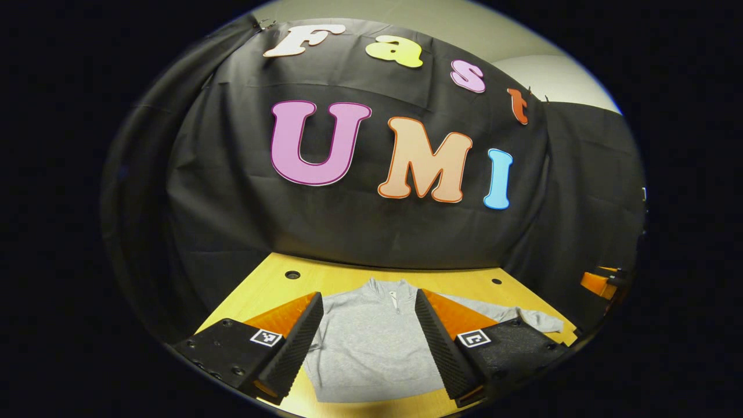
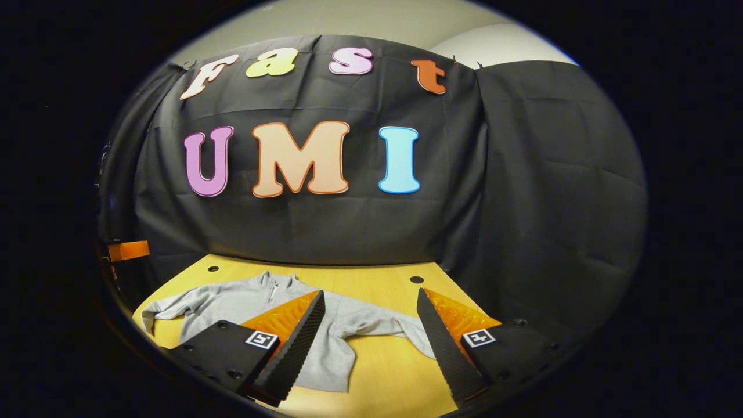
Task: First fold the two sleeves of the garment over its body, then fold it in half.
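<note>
In the left gripper view, the left gripper (image 1: 368, 334) had its two fingers (image 1: 296, 348) spread wide, nothing between them but air, above the near part of a light grey long-sleeved pullover with a short zip at its collar (image 1: 371, 342). The garment lay flat and face up on the yellow wooden desk (image 1: 342, 276), collar toward the far edge and hem toward the near edge. Its body showed in the gap between the fingers, and its right sleeve (image 1: 540, 318) stretched out to the right across the desk, not folded over the body.

In the right gripper view, the right gripper (image 2: 371, 337) likewise held its fingers (image 2: 441, 342) wide apart and gripped nothing. It hung above the desk (image 2: 377, 278) to the right of the pullover's body (image 2: 244, 305). One sleeve (image 2: 383, 326) ran from the body toward the right finger, its cuff end lying between the two fingers; the other sleeve (image 2: 168, 310) reached out to the left, near the desk's left edge. Both sleeves were spread out.

Round dark holes (image 2: 416, 280) were set in the desk near its far edge. At the far left of this view, an orange part of the other gripper (image 2: 129, 250) was visible.
</note>
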Demonstrator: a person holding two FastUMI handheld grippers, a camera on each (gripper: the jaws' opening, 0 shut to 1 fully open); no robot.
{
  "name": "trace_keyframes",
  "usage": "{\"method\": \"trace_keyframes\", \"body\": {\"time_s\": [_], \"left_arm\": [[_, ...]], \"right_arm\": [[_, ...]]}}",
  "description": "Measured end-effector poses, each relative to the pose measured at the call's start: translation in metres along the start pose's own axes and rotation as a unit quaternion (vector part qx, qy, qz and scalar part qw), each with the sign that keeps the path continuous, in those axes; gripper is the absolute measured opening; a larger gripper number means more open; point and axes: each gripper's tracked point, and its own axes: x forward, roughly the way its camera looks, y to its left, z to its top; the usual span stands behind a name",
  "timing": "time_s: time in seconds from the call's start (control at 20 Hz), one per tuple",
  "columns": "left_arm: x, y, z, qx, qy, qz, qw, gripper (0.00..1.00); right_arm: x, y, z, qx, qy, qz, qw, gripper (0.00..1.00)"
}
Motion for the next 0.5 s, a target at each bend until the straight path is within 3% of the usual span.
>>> {"method": "trace_keyframes", "body": {"time_s": [0.5], "left_arm": [[-0.005,0.011,-0.001,0.024,0.005,0.032,0.999,0.93]], "right_arm": [[0.027,-0.156,-0.08,0.03,0.112,-0.058,0.992,1.0]]}}
